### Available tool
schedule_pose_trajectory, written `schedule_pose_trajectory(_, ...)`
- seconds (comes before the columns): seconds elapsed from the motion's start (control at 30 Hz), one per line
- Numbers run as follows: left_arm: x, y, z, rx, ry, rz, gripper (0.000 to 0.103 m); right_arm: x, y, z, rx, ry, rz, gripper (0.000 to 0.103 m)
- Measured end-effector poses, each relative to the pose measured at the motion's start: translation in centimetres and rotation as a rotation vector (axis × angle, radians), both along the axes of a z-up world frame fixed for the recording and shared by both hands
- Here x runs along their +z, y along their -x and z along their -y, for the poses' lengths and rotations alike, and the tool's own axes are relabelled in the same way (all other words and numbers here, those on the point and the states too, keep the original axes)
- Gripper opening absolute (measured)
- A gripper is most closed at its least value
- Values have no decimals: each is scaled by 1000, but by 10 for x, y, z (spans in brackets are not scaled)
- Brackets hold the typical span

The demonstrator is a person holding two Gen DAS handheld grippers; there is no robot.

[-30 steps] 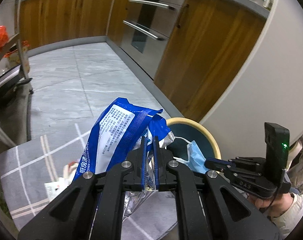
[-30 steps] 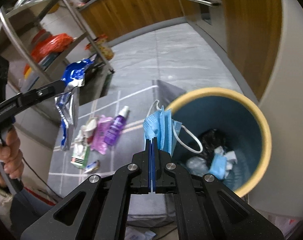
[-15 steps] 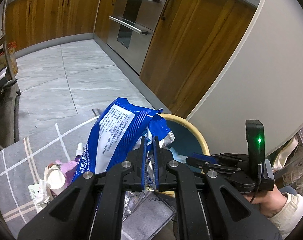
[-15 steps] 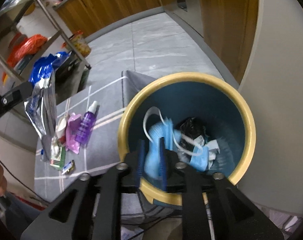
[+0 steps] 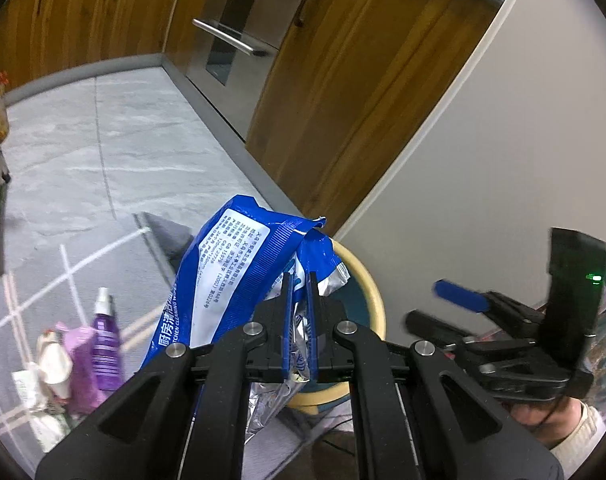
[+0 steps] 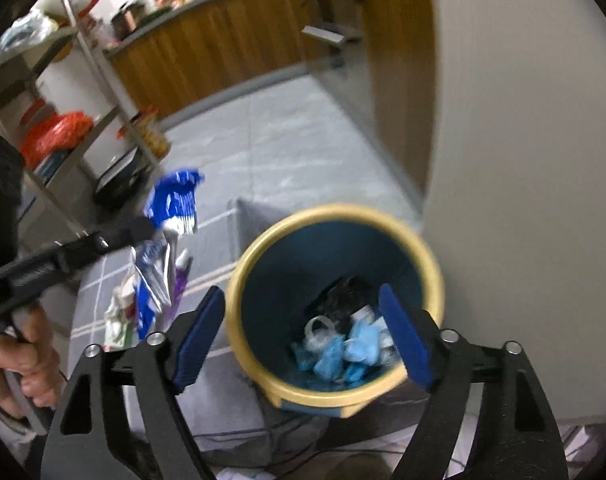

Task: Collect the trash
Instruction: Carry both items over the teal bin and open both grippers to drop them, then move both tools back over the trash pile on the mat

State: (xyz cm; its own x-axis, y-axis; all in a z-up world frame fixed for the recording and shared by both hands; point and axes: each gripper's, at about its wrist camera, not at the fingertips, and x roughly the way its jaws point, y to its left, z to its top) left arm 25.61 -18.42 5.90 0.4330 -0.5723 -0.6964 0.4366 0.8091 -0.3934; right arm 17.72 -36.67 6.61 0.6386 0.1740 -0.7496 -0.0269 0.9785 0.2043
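My left gripper [image 5: 297, 300] is shut on a blue and silver wipes packet [image 5: 231, 280], held up just left of the yellow-rimmed blue bin [image 5: 373, 292]. In the right wrist view the same packet [image 6: 171, 216] hangs from the left gripper at the left. Above the bin [image 6: 335, 396] my right gripper [image 6: 303, 336] hovers, its jaws opening wide with nothing between them. A blue face mask [image 6: 357, 346] lies inside the bin among other trash. The right gripper [image 5: 443, 308] also shows at the right of the left wrist view.
On the grey checked mat [image 5: 43, 280] lie a purple spray bottle [image 5: 105, 340], a pink wrapper and white paper scraps [image 5: 51, 360]. Wooden cabinets [image 5: 343, 100] and a pale wall [image 5: 503, 160] stand behind the bin. A metal shelf rack [image 6: 75, 92] is at the left.
The right gripper carried the blue mask over the bin, opened and let it fall inside, then rose a little. The left gripper brought the packet closer to the bin.
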Motion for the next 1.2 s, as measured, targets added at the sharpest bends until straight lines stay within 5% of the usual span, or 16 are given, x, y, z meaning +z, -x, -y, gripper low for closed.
schedule_pose_trajectory(0.2, -15, -10, 31, -33, 61, -17, 6, 9, 13, 36, -122, -49, 35, 83)
schedule_pose_trajectory(0.53, -51, -25, 74, -97, 111, -11, 8, 4, 8, 48, -167, -106, 28, 83)
schedule_pose_trajectory(0.8, -72, -29, 69, -66, 22, -53, 40, 5, 5, 40, -146, -124, 24, 83)
schedule_pose_trajectory(0.87, -67, -27, 62, -55, 14, -39, 55, 5, 5, 37, -136, -126, 28, 85)
schedule_pose_trajectory(1.2, -36, -7, 10, -1, -55, 22, 80, 7, 0, 20, -96, -151, 31, 89)
